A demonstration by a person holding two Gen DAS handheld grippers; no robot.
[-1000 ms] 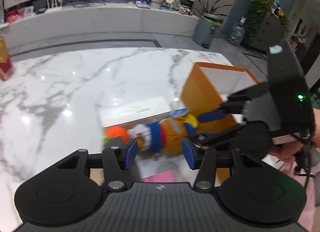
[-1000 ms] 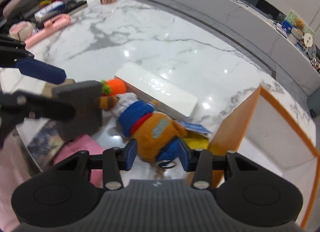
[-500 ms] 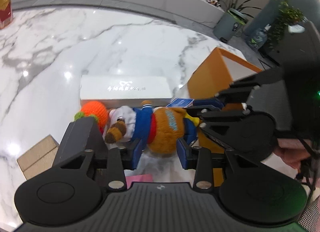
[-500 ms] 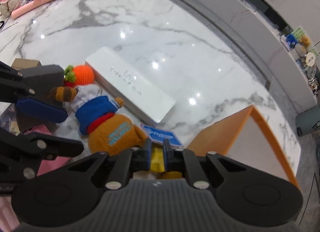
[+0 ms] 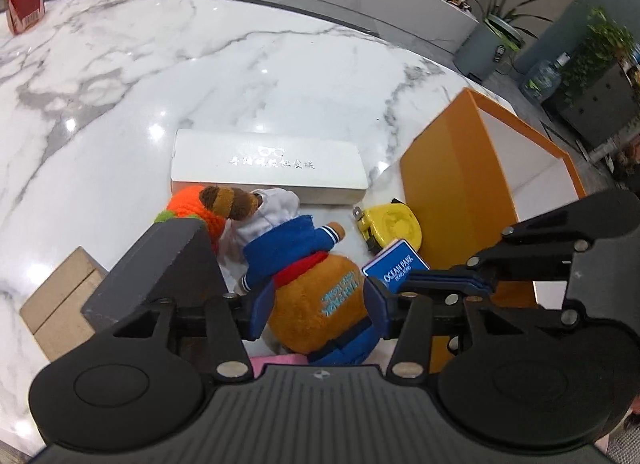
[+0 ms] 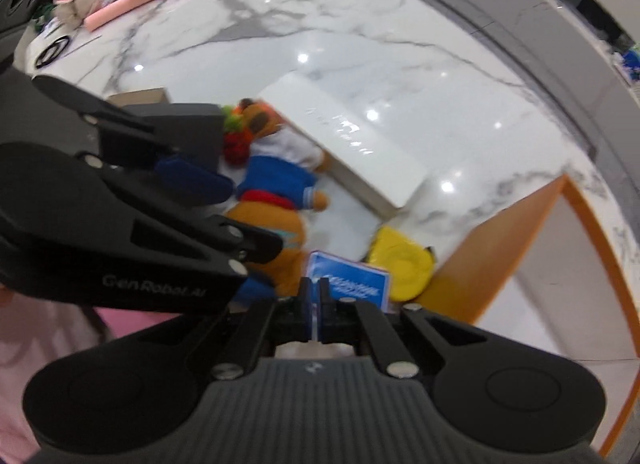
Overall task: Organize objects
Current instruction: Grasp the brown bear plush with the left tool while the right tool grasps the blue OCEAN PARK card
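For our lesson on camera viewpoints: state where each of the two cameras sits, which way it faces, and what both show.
Left wrist: on the left gripper, facing steeply down at the plush toy between its pads; the right gripper enters from the right.
Right wrist: on the right gripper, facing steeply down, shut on the blue tag; the left gripper crosses at left.
Shared: toy, tag, white case, yellow tape measure, orange box.

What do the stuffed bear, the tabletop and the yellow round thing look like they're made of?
Stuffed bear: soft plush with a knitted-looking blue and red top; fuzzy surface, no shine.
Tabletop: polished white marble or a lookalike; grey veins, sharp light reflections.
Yellow tape measure: probably hard moulded plastic; smooth casing, metal tab at its end.
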